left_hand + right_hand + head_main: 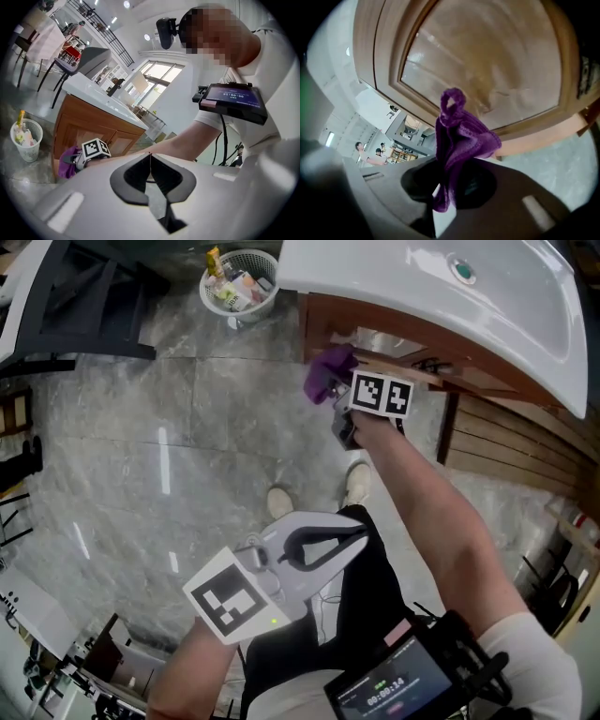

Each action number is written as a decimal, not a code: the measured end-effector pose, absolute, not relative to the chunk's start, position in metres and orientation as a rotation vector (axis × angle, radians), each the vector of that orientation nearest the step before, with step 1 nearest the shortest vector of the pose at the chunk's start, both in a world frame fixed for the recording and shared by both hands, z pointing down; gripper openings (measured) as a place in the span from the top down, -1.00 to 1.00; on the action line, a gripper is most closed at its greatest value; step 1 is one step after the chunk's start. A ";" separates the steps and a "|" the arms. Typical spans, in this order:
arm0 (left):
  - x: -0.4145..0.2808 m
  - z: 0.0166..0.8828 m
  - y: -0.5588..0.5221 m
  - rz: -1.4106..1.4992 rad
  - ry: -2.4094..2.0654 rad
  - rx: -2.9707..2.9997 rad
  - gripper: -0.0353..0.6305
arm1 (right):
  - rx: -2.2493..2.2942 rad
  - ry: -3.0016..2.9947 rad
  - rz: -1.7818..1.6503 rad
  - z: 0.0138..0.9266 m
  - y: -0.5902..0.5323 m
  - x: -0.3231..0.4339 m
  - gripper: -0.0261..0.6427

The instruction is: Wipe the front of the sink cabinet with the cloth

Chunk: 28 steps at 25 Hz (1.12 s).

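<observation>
A purple cloth (327, 372) is bunched in my right gripper (339, 395), which is shut on it and held up against the wooden sink cabinet (328, 320) under the white basin (487, 315). In the right gripper view the cloth (459, 136) stands up from the jaws just in front of a glossy wooden door panel (487, 61). My left gripper (352, 545) hangs low near my body, shut and holding nothing. From the left gripper view, the cabinet (84, 124) and cloth (68, 161) appear far off.
A white wastebasket (240, 282) with rubbish stands on the grey marble floor (141, 446) left of the cabinet. A dark chair frame (84, 296) is at the upper left. My shoes (356, 484) stand close to the cabinet's foot. Slatted wood panelling (516, 446) runs to the right.
</observation>
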<state>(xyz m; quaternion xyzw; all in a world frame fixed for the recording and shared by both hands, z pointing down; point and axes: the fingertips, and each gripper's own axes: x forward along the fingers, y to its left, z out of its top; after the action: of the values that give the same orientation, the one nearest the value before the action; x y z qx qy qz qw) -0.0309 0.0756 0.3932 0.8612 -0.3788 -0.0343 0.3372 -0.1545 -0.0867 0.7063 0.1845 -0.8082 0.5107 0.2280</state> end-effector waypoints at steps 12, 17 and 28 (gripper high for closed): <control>0.064 0.390 0.016 -0.046 -0.780 2.324 0.87 | 0.999 -2.091 1.474 0.737 -0.161 0.122 0.71; 0.107 0.399 -0.012 -0.027 -0.718 2.328 0.87 | 1.214 -2.001 1.401 0.754 -0.216 0.240 0.71; 0.133 0.425 -0.048 0.044 -0.690 2.309 0.87 | 1.337 -1.945 1.336 0.785 -0.307 0.293 0.71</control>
<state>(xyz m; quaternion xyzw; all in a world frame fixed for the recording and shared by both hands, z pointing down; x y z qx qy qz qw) 0.1326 -0.0478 0.4245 0.8946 -0.2674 0.0170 0.3577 0.2932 -0.3071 0.7849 0.4817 -0.7007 0.4814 0.2129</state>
